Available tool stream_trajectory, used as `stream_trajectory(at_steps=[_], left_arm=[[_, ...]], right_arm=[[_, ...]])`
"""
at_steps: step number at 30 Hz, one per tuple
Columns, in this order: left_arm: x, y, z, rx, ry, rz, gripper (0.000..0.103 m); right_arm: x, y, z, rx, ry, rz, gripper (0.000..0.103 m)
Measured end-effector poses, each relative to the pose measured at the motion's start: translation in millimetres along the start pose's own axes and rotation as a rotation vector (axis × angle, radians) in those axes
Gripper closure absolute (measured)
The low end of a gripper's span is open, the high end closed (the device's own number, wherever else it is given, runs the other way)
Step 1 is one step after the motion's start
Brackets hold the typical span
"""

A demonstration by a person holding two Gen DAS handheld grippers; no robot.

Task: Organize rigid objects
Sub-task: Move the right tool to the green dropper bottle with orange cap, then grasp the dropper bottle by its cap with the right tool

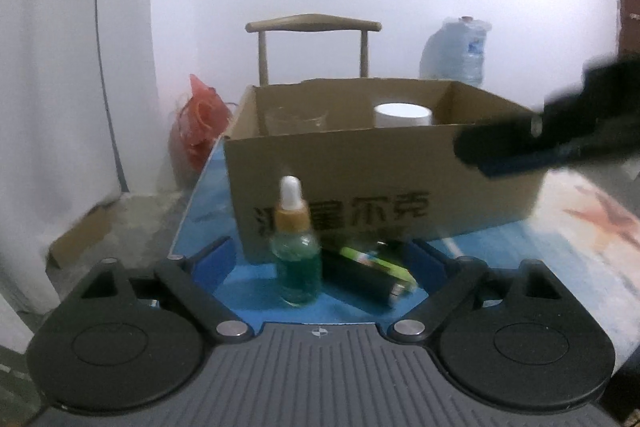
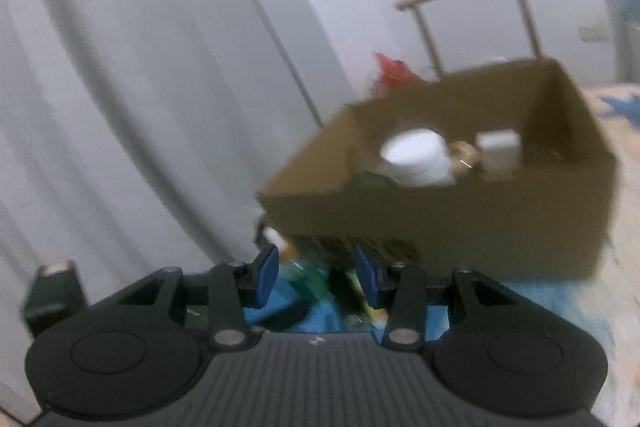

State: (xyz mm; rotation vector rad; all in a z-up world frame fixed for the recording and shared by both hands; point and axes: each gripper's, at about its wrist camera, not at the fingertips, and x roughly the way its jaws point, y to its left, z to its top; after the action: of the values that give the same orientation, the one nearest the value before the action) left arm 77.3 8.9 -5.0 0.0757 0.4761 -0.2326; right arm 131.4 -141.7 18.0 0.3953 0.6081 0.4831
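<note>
A small dropper bottle (image 1: pixel 297 267) with green liquid and a white tip stands on the blue table cover, just in front of a cardboard box (image 1: pixel 380 183). A black cylinder with a green label (image 1: pixel 366 273) lies beside it on the right. My left gripper (image 1: pixel 322 259) is open wide, and both items sit between its blue pads (image 1: pixel 216 259) untouched. My right gripper (image 2: pixel 316 277) hovers above the same items, its pads (image 2: pixel 267 277) apart with nothing gripped. It also shows as a dark blur, right gripper (image 1: pixel 520 143), over the box's right corner.
The box (image 2: pixel 440 223) holds a white jar (image 2: pixel 416 155), a white block (image 2: pixel 500 151) and a clear glass (image 1: pixel 296 119). Behind stand a wooden chair (image 1: pixel 314 27), a red bag (image 1: pixel 198 123) and a large water jug (image 1: pixel 456 51). A curtain hangs at the left.
</note>
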Motion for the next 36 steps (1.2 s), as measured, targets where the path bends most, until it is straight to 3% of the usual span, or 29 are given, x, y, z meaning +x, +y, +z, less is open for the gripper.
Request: stream_trajectory(at_steps=[4, 12, 22, 29, 36], left_arm=[[6, 8, -6, 0.002, 0.013, -0.014, 0.021], [17, 21, -11, -0.019, 0.035, -0.069, 0.036], [28, 27, -11, -0.056, 0.069, -0.108, 0.049], [30, 30, -10, -0.079, 0.074, -0.104, 0.07], [25, 31, -9, -0.082, 0.076, -0.111, 0.071]], right_arm=[[24, 17, 12, -0.079, 0.007, 0.049, 0.057], [75, 40, 16, -0.204, 0.09, 0.041, 0.063], [103, 40, 18, -0.246, 0.152, 0.022, 0.071], [116, 37, 18, -0.258, 0.182, 0.039, 0.081], [112, 39, 15, -0.263, 0.18, 0.048, 0.082]])
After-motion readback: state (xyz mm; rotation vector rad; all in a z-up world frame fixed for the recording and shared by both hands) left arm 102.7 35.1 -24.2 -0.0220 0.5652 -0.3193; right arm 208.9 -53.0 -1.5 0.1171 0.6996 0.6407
